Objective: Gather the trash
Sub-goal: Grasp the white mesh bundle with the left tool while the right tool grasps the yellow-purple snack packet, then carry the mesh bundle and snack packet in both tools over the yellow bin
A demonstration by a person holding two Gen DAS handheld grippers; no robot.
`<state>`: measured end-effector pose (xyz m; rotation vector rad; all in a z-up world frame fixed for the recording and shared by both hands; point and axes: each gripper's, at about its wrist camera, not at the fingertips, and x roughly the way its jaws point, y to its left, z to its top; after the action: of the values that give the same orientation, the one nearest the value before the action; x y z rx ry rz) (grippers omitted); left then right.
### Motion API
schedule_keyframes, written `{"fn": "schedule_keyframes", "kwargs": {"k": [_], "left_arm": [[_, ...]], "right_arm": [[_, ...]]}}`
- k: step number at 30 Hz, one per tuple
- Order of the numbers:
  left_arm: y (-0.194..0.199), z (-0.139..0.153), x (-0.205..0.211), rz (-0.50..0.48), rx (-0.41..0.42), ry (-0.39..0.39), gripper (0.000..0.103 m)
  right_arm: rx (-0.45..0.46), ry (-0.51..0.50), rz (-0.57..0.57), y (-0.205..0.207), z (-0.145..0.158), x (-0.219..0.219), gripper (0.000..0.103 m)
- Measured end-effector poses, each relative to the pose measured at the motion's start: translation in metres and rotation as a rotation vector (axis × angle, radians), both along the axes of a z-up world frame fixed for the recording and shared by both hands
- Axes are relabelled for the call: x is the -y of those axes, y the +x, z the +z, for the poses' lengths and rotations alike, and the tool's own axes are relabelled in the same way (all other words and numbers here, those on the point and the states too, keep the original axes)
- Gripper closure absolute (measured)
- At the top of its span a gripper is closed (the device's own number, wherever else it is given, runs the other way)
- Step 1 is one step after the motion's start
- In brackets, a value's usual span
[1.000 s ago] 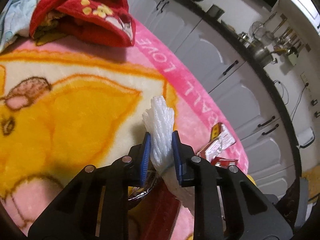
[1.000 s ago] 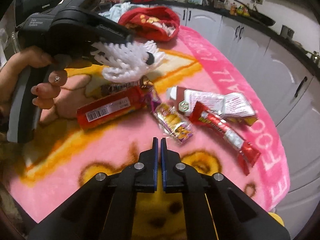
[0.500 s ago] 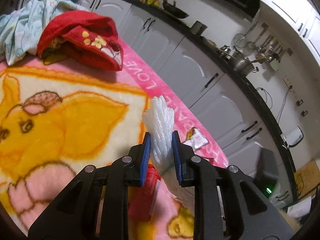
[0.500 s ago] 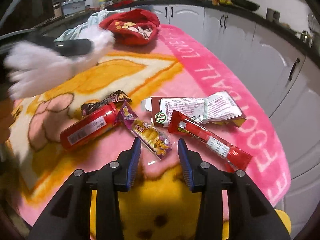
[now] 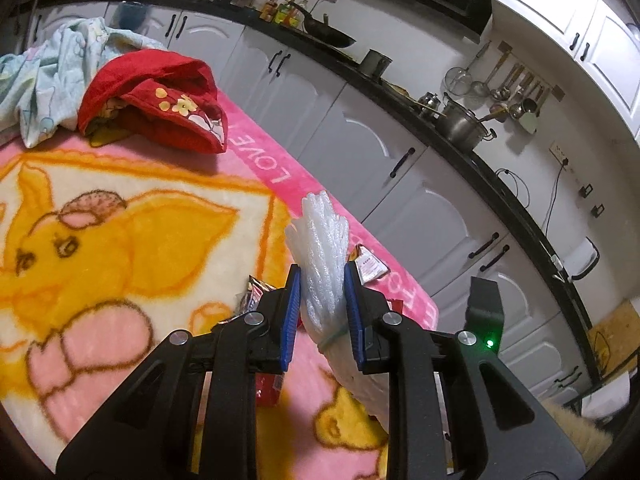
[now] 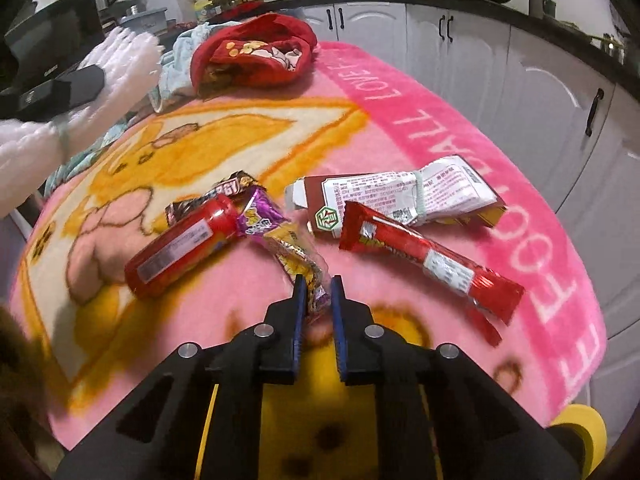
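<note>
Left gripper [image 5: 320, 280], black with blue pads, is clamped on one white foam fruit net [image 5: 322, 248], a ribbed mesh sleeve that fans out ahead of the fingertips and trails back beneath the jaws. It is held in the air above a pink and yellow cartoon blanket [image 5: 100, 248]. Far ahead and to its left lie one red embroidered cloth [image 5: 160, 100] and, beside that, one pale blue cloth [image 5: 48, 68].

Right gripper [image 6: 318, 292] hangs low over the same blanket with its blue pads narrowly apart, one on each side of the near end of a purple and yellow snack wrapper [image 6: 280, 240]; whether they are pinching it cannot be told.

Five pieces of trash lie ahead of the right gripper. The crinkled snack wrapper runs from the fingertips forward and left. One glossy red tube [image 6: 180, 248] with a white label lies to the left, touching the wrapper's far end. One dark foil wrapper [image 6: 224, 192] peeks out behind the tube. One flattened maroon carton [image 6: 400, 204] with a white printed sheet bound to it sits ahead and right. One long red snack packet [image 6: 428, 264] lies to the right, its far end overlapping the carton.

At the far left of the right wrist view, the foam net shows again, blurred, in the other gripper.
</note>
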<state>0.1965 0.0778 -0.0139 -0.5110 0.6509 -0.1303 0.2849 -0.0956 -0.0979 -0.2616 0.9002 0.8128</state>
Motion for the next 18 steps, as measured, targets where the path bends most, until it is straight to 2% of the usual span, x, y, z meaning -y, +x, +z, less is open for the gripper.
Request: {"fn": "schedule_keyframes", "kwargs": {"k": [18], "left_arm": [[-0.013,0.008,0.059,-0.077,0.039,0.063,0.087]], "right_arm": [[0.072,0.1,-0.135,-0.045,0.046,0.09,0.092]]}}
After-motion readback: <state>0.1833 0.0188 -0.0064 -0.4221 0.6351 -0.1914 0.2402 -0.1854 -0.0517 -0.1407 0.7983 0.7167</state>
